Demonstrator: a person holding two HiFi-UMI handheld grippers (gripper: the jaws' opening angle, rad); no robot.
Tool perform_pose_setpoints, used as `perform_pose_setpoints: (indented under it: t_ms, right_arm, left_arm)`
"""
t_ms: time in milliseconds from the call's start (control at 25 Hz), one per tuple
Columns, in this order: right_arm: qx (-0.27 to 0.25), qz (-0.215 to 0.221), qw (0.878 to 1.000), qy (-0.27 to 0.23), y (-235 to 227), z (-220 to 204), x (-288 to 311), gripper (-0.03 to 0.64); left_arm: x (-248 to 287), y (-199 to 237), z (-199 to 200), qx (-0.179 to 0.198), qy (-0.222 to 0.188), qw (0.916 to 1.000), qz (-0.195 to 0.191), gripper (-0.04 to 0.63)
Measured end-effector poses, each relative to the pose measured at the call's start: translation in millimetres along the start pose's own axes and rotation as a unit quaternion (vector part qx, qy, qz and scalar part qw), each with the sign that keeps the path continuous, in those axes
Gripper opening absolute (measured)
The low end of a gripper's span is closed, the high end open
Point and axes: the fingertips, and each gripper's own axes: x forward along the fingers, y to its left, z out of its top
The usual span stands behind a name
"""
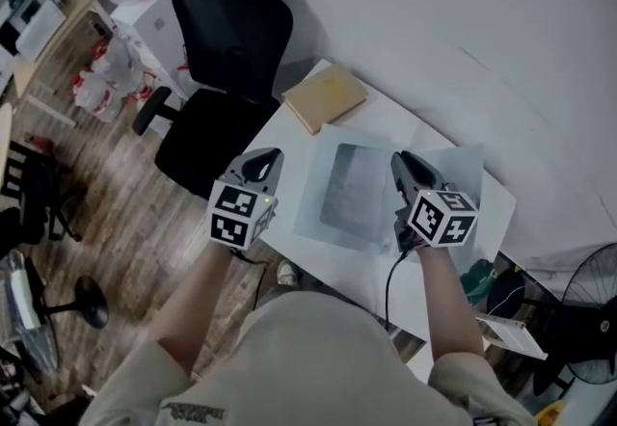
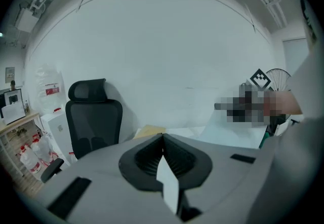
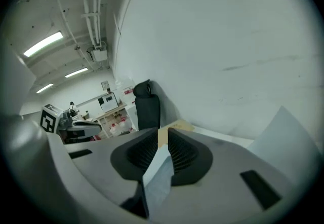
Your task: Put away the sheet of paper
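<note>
Far out at 10 o'clock from the sheet, off the table: a black office chair [image 1: 227, 48], empty.

Closer in, at 9 o'clock: the left gripper [image 1: 273, 158], at the edge of the white table [image 1: 357, 265]. Clenched, with a thin white sliver pinched edge-on between the ribbed pads. Judged to be the left margin of the sheet of paper [image 1: 362, 188], though not provable from the head view, where the tips look just beside that margin, not plainly on it.

In the middle: the sheet itself, pale with a greyer patch at its centre. Spread over the table between the two grippers, its far right corner curling up at 2 o'clock. Not yet put away.

At 12 o'clock, just beyond the sheet's far edge: a tan folder [image 1: 324, 96], lying flat and shut near the table corner. The only likely container on the table. Nothing visible inside or poking out, and no telling which side opens.

At 3 o'clock: the right gripper [image 1: 398, 162], likewise closed, gripping a pale, creased fold of the sheet.

Risks from here, offered as judgement only:
- Tearing or a hard crease, if pulled apart or lifted unevenly with both ends pinched.
- Slipping out on the left, given so thin a bite.
- Buckling against the folder's mouth, if pushed in with the folder shut and no free gripper to open it.
- Shoving the folder off the table corner, if nudged by the sheet's leading edge.
</note>
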Motion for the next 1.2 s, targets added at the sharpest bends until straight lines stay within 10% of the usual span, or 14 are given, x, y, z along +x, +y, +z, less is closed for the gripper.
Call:
perform_pose_setpoints:
  t_ms: [600, 1200]
  right_arm:
    - [-0.097, 0.045, 0.977, -0.184, 93, 123, -126, 0.023]
    - [-0.135, 0.045, 0.962, -0.234, 128, 135, -193, 0.021]
  left_arm:
    - [-86, -31, 138, 0.073, -0.153, 0.9856, -0.005, 0.020]
    - [-137, -67, 165, 0.066, -0.214, 0.9745, -0.014, 0.020]
